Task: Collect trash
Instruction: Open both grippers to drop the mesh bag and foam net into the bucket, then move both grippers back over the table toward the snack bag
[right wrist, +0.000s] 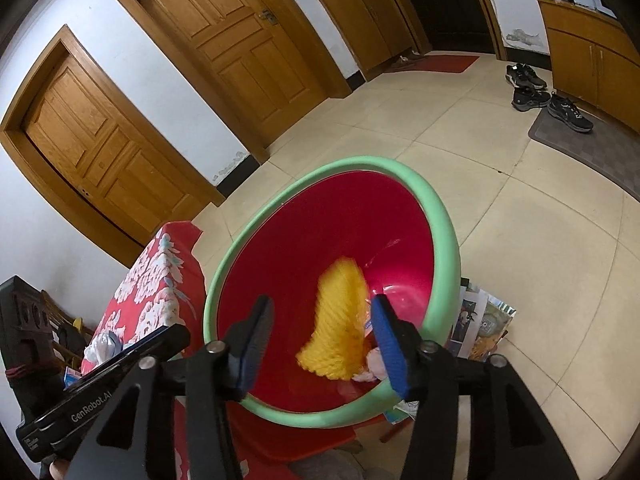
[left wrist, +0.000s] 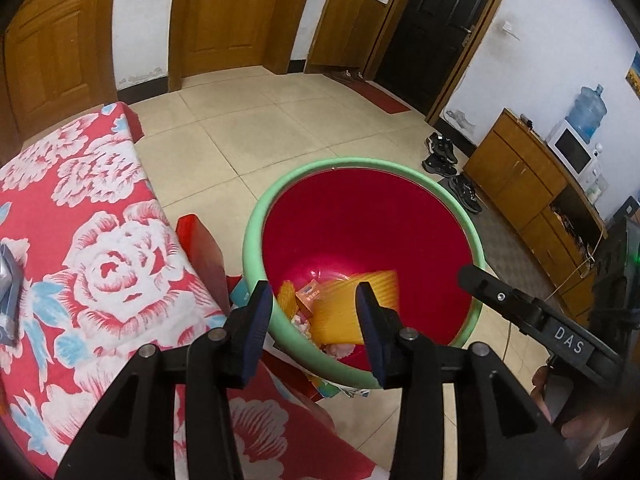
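tiled floor (left wrist: 248,136), wooden doors (right wrist: 248,44) on the far wall, low cabinet (left wrist: 516,184) with a microwave (left wrist: 570,152) and water jug (left wrist: 588,112) on top, dark shoes (right wrist: 532,88) by a mat.
floral red cloth (left wrist: 92,232) over the table at left; crumpled wrapper-like scrap (right wrist: 102,344) lying on it at the far end, seen from the right wrist.
red bin with green rim (left wrist: 360,168) on the floor just beside the table edge, printed paper (right wrist: 484,320) under and beside it.
inside the bin: yellow ribbed wrapper (right wrist: 340,332), blurred, off the pads and low against the bin's red wall; small orange packets (left wrist: 308,296) and pale scraps (right wrist: 372,364) at the bottom.
left gripper (left wrist: 316,312) over the bin's near rim, jaws parted about a third, nothing between the pads.
right gripper (right wrist: 320,344) pointing into the bin, jaws roughly half apart, empty; yellow wrapper seen through the gap, not touching either pad.
right gripper's black body also visible at the lower right of the left-wrist view.
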